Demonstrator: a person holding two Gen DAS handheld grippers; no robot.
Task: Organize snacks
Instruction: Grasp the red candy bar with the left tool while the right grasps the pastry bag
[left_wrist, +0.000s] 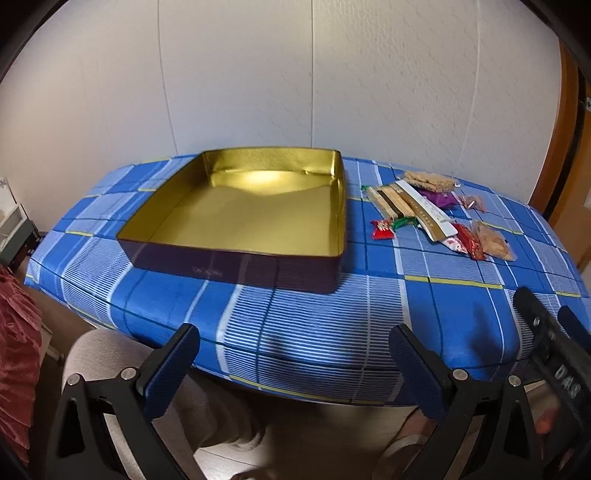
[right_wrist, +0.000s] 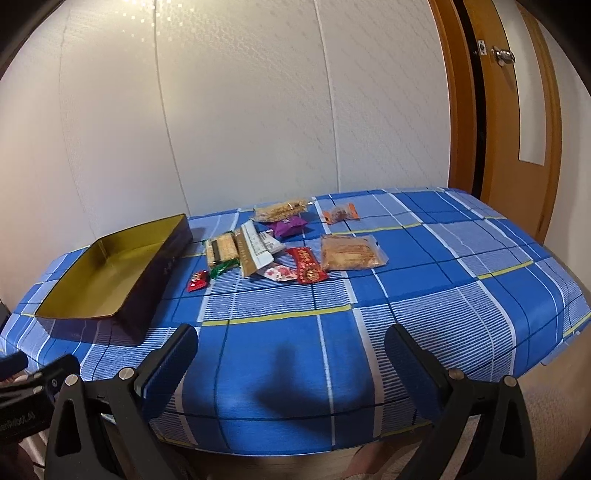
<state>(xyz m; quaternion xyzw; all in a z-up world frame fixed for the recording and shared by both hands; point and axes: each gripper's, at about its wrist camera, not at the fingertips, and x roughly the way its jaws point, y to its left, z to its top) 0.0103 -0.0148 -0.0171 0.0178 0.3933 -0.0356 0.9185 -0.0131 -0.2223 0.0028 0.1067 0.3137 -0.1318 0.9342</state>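
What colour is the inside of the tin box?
Shiny gold inside the tin box; it shows best in the left wrist view.

A blue plaid tablecloth (right_wrist: 424, 295) meets a white wall (right_wrist: 258, 110), beside a wooden door (right_wrist: 517, 92).

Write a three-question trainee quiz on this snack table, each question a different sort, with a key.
1. True or false: the gold-lined tin already holds some snacks.
2. Multiple choice: the snack pile lies on which side of the tin, seen from the grippers? A) left B) right C) inside it
3. Fill in: the left gripper and the right gripper are both ____, holding nothing.

Key: 1 false, the tin is empty; 2 B; 3 open.
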